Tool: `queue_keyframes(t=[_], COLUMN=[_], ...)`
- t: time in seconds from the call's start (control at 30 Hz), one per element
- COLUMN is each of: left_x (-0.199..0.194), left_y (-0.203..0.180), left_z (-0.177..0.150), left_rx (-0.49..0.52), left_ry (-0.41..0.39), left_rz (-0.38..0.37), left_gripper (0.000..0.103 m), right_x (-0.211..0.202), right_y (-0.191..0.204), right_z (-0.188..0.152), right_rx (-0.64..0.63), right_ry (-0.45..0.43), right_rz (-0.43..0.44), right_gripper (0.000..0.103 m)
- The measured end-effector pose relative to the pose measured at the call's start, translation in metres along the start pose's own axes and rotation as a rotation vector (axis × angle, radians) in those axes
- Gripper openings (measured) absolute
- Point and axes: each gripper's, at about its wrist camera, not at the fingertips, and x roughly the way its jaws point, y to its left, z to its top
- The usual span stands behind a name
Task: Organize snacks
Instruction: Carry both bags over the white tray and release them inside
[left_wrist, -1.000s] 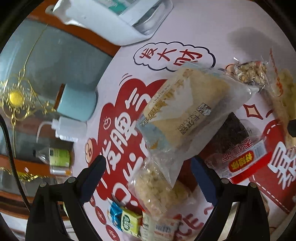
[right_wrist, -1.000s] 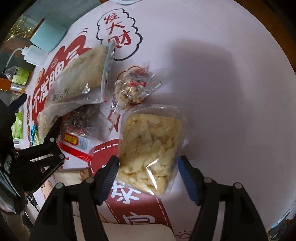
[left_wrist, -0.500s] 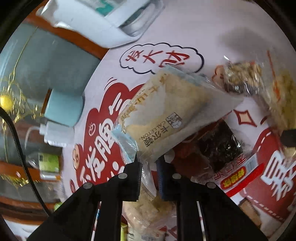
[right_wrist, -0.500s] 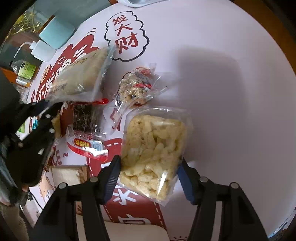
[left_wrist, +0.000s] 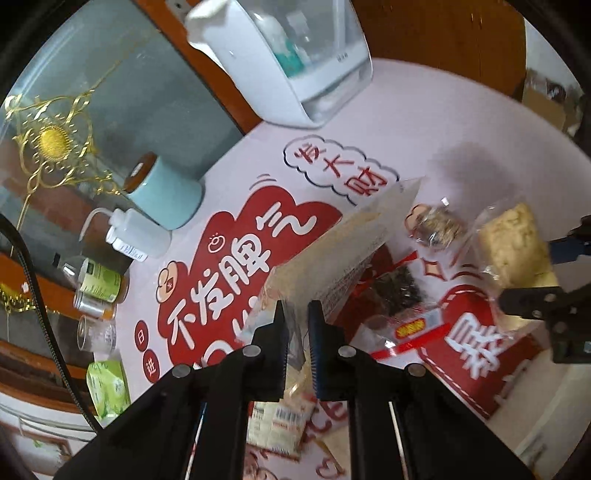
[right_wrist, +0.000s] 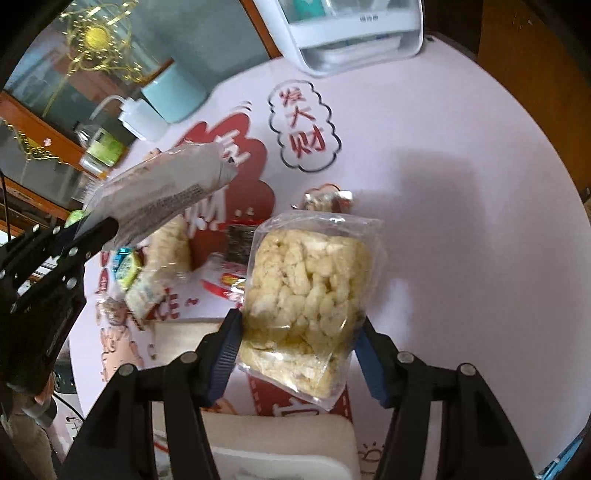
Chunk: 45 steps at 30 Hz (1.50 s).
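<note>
flat bag (left_wrist: 343, 254) pinched at its edge by left tool (left_wrist: 297, 325); puffs bag (right_wrist: 308, 284) clamped across by right tool (right_wrist: 299, 328), both held clear of counter (right_wrist: 443, 184) for sorting.

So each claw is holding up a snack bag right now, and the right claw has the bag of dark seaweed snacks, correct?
Not quite. The right wrist view shows the right claw gripping the clear bag of pale puffed snacks; the dark seaweed pack lies on the table. The left claw does hold a bag.

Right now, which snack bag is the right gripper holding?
The clear bag of pale puffed pieces, pinched between the right gripper fingers; the left gripper's is flat and beige.
</note>
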Motion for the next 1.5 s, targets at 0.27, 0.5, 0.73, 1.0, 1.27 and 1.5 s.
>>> queue_keyframes(t=[0.27, 0.5, 0.73, 1.0, 1.27, 1.5], left_x=[-0.092, -0.188, -0.266, -0.296, -0.292, -0.285], left_y=[0.016, 0.026, 0.022, -0.010, -0.030, -0.035], left_z=[-0.017, -0.041, -0.083, -0.136, -0.160, -0.162], left_rx=[-0.083, -0.142, -0.196, -0.175, -0.179, -0.189], left_ry=[-0.095, -0.193, -0.261, -0.247, -0.227, -0.230], left_rz=[-0.028, -0.051, -0.109, -0.194, -0.227, -0.226], left_gripper=[0.007, 0.007, 0.006, 0.005, 0.005, 0.005], right_x=[-0.066, -0.131, -0.182, -0.187, -0.157, -0.137], right_y=[0.029, 0.050, 0.074, 0.087, 0.085, 0.081], right_z=[-0.023, -0.055, -0.099, -0.143, -0.167, -0.176], right_rx=[-0.038, -0.083, -0.165, -0.228, -0.231, -0.203], right_ry=[-0.111, -0.218, -0.303, -0.296, -0.192, -0.119], right_rz=[0.044, 0.068, 0.068, 0.019, -0.046, -0.068], right_gripper=[0.059, 0.059, 0.059, 0.059, 0.060, 0.060])
